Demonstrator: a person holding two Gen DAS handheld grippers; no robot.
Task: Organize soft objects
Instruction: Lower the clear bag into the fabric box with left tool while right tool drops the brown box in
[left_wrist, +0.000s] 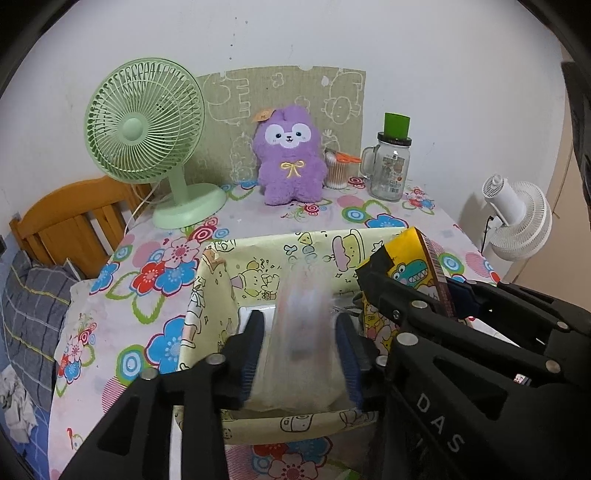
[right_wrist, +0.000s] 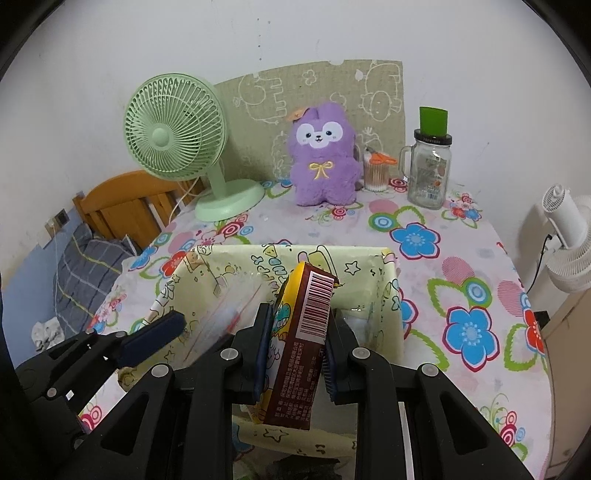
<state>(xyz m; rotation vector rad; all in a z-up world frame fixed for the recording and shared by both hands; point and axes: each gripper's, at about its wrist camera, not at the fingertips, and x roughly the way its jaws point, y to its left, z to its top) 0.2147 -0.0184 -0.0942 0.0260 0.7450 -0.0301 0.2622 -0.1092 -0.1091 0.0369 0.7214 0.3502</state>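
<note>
Both grippers over yellow cartoon-print fabric bin (right_wrist: 384, 295). Left gripper (left_wrist: 301, 347): jaws part-open, blurred clear plastic pouch (left_wrist: 303, 332) between them, grip unclear. Right gripper (right_wrist: 295, 350) clamps yellow-maroon tissue pack (right_wrist: 299, 347). Advice: lower each fully inside before releasing, side by side

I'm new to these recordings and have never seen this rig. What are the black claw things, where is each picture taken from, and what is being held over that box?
The black claws are hand-held two-finger grippers, one per hand, each with a fisheye camera looking along its fingers. The left wrist view shows the left gripper, open around a blurred clear plastic pouch over the yellow cartoon-print fabric bin. The right wrist view shows the right gripper shut on a yellow-and-brown dinosaur-print packet above the same bin. On the floral tablecloth behind stand a green fan, a purple plush, a cotton swab tub and a glass jar mug.
</note>
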